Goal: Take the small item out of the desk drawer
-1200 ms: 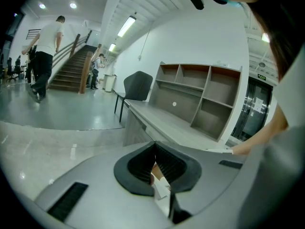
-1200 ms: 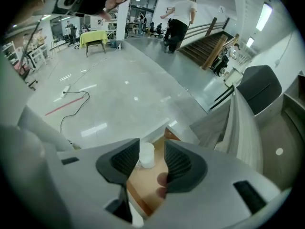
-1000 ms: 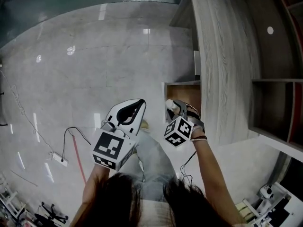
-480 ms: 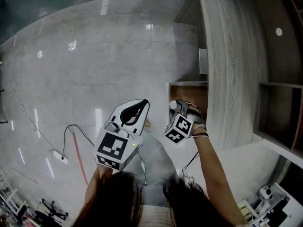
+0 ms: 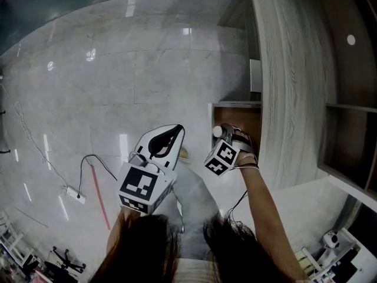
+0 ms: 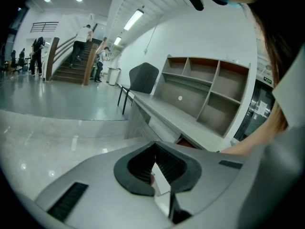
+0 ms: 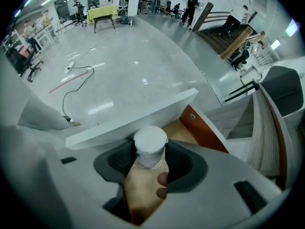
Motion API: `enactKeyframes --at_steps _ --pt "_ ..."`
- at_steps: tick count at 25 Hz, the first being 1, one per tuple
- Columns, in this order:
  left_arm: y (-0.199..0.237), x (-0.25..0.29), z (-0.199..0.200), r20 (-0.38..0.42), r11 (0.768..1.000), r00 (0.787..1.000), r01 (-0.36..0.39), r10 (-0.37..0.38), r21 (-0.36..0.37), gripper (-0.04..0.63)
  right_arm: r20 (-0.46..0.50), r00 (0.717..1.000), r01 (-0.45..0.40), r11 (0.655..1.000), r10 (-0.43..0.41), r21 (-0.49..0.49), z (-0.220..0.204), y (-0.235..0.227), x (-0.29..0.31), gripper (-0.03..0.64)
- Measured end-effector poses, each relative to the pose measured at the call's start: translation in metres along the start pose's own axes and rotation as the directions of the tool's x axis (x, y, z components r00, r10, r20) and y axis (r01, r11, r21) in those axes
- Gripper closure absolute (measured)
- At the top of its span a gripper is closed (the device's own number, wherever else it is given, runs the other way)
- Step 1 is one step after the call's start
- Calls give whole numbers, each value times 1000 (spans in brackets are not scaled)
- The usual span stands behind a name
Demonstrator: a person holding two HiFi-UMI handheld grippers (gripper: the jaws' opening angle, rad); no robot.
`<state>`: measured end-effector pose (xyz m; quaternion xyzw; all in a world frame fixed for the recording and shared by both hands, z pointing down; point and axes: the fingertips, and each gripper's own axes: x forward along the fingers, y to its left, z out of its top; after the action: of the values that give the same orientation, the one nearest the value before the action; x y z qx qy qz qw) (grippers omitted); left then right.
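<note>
Head view shows only the white cap of the small tan bottle (image 5: 217,131) at the tip of the right gripper (image 5: 221,135), over the open desk drawer (image 5: 244,118), whose inside the desk top (image 5: 283,69) largely hides. Those jaws have just been widening yet clasp the bottle, its base cut off in the right gripper view. Left gripper (image 5: 169,130) hangs clenched, empty.

Looks like a big open-plan office or lab hall. Shows in the polished stone floor (image 5: 147,69), a long desk (image 6: 171,120) with cubby shelves (image 6: 209,87), a dark office chair (image 6: 142,79), a staircase (image 6: 71,66), ceiling strip lights (image 6: 135,19), and loose cable (image 5: 88,164) to a power strip (image 5: 73,197).
</note>
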<state>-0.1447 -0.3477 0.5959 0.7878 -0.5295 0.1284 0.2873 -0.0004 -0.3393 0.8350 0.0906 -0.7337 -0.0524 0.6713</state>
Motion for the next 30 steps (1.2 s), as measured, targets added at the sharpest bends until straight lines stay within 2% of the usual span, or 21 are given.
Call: enactKeyframes --at_steps 6,10,14,30 --pt "0 -4 -1 -1 1000 1000 -8 8 5 579 11 1000 22 1000 -22 5 1 0 -2 422" --pt "-1 -7 1 4 1000 1000 -8 7 11 579 6 998 65 998 -65 -1 2 -8 -8 425" --pt "-5 -13 4 8 1000 1000 -5 5 17 580 15 998 63 997 -64 38 4 -6 -16 426" --pt "-29 -45 19 30 998 1000 -10 8 67 580 57 986 144 974 -156 175 9 -13 -70 426"
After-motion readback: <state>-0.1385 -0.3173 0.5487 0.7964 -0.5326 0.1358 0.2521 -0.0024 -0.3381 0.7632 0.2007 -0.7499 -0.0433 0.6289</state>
